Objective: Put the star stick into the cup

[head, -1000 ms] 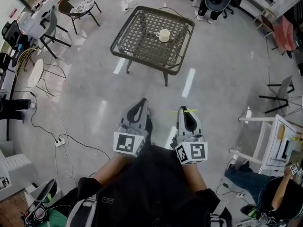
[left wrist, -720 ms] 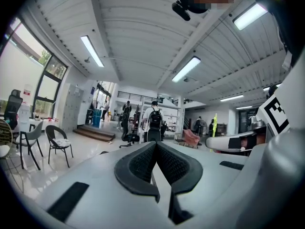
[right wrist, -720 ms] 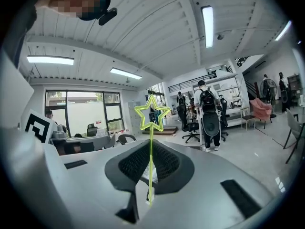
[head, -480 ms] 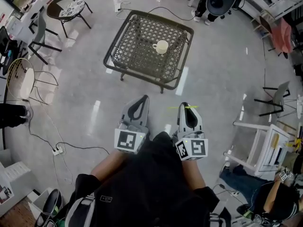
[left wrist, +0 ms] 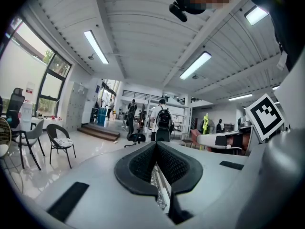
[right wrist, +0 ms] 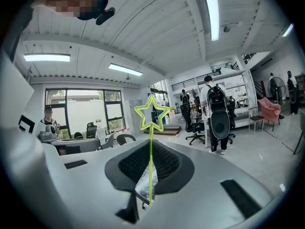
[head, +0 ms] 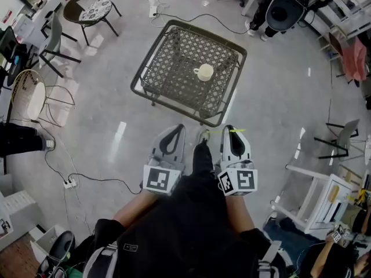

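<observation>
My right gripper [head: 233, 136] is shut on a thin yellow-green star stick [right wrist: 151, 128]; its star outline stands above the closed jaws in the right gripper view, and the stick [head: 225, 132] shows as a short green line across the tip in the head view. My left gripper [head: 171, 133] is shut with nothing in it, beside the right one at waist height. A cream cup [head: 204, 72] with a handle stands on a dark lattice table [head: 165, 68] ahead on the floor, well beyond both grippers.
Grey polished floor lies between me and the table. Chairs [head: 93, 10] and a round wire chair [head: 32, 100] stand at the left with cables [head: 69, 178]. A white frame rack [head: 316, 198] is at the right, office chairs [head: 284, 7] at the back. People stand in the hall.
The table and cup have come closer to me and shifted a little right in the head view. Both grippers stay shut, side by side; the star stick remains held.
</observation>
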